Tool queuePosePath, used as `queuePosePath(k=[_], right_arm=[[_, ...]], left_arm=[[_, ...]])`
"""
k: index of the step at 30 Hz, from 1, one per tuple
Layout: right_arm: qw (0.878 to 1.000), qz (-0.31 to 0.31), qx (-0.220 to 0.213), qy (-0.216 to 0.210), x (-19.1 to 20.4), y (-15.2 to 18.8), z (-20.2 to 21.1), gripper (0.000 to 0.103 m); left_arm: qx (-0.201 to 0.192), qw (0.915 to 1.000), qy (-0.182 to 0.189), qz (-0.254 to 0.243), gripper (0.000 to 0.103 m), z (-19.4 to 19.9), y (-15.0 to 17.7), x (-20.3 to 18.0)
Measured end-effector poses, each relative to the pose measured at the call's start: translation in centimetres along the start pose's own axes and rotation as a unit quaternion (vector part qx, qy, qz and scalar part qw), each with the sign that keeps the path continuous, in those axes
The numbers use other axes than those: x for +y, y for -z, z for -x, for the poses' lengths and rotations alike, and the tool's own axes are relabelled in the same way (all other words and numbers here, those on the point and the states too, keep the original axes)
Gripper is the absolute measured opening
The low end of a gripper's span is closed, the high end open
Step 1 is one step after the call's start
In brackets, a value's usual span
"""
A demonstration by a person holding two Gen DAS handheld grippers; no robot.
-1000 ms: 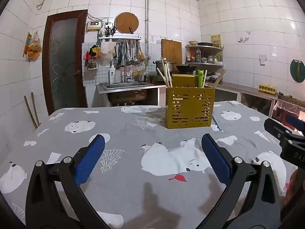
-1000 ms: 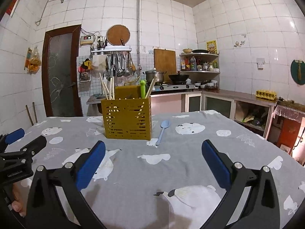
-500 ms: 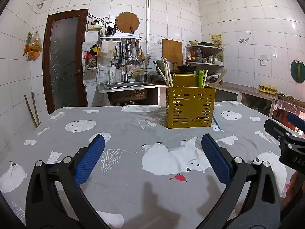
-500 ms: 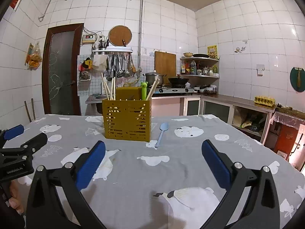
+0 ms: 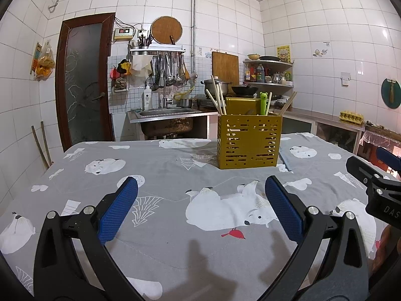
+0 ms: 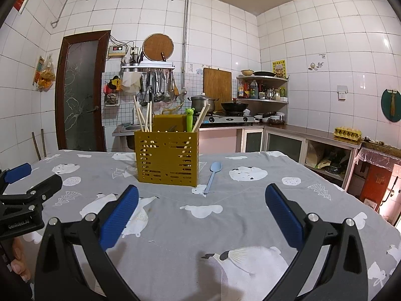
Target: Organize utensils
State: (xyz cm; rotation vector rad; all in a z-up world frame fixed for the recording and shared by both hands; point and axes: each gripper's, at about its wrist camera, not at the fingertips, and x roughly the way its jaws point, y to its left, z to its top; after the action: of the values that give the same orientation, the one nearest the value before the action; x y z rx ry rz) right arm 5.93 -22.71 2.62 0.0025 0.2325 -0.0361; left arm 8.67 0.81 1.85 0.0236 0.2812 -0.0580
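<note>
A yellow perforated utensil holder (image 5: 248, 141) (image 6: 167, 158) stands upright on the table, with several chopsticks (image 6: 142, 116) and a green frog-topped utensil (image 6: 189, 120) sticking out of it. A light blue spoon (image 6: 212, 176) lies flat on the cloth just right of the holder. In the left wrist view only a blue sliver of the spoon (image 5: 283, 160) shows beside the holder. My left gripper (image 5: 200, 200) hovers open over the cloth, well short of the holder, holding nothing. My right gripper (image 6: 201, 200) is open too, with the spoon's handle end a little beyond its fingers.
A grey cloth with polar bear prints covers the table (image 5: 155, 170) (image 6: 250, 200). Behind it are a steel sink (image 5: 165, 115), a stove with pots (image 6: 225, 115) and a counter along the right wall (image 6: 313, 135). Each gripper shows at the other view's edge.
Both views have tilted up slightly, so the holder and spoon sit a bit lower in frame. Both grippers remain open and hold nothing.
</note>
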Motion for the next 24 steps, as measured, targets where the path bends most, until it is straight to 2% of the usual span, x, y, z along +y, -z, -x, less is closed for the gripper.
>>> queuePosePath(k=[24], right_arm=[[1.000,-0.003,-0.001,0.001,-0.06,-0.02,-0.11,0.099]], left_arm=[[0.000,1.0000,0.000,0.000,0.098,0.00,0.04,-0.04]])
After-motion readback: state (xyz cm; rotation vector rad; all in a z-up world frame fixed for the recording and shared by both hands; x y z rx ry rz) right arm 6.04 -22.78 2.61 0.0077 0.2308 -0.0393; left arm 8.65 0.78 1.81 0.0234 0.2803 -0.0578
